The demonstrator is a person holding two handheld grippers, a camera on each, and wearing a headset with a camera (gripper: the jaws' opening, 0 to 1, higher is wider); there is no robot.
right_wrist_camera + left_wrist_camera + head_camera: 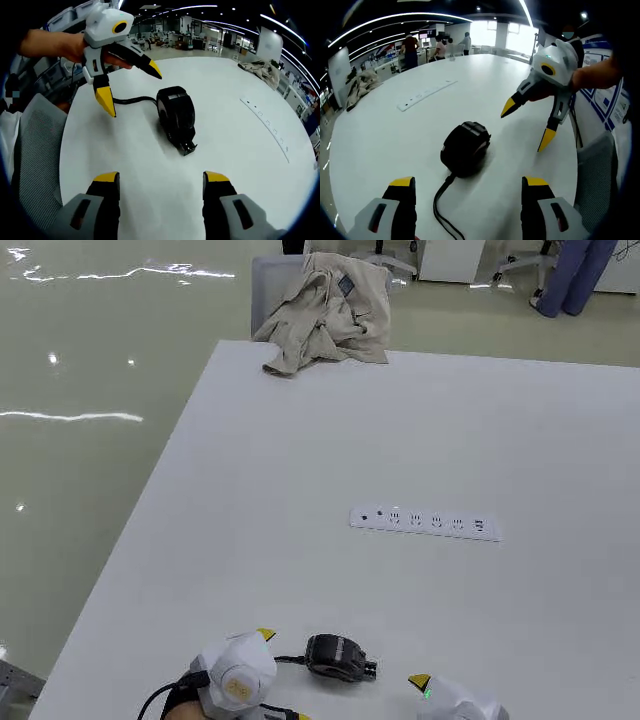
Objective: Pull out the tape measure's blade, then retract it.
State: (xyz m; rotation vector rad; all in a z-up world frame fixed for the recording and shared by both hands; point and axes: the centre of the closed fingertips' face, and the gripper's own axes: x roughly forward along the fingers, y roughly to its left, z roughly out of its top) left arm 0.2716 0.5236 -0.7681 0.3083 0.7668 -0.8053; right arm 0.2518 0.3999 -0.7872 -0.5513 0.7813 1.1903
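The black rubber-cased tape measure (338,657) lies on the white counter (400,440) between both grippers, blade tucked in, its black cord (132,100) trailing toward the left gripper (468,182). That and the right gripper (161,176) hover with jaws spread wide, holding nothing.

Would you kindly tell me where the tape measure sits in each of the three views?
Head view: tape measure at the bottom edge, slightly right of centre.
Left gripper view: tape measure near the centre, slightly left.
Right gripper view: tape measure just above centre.
Shared landmark: the white power strip lying on the table beyond it.
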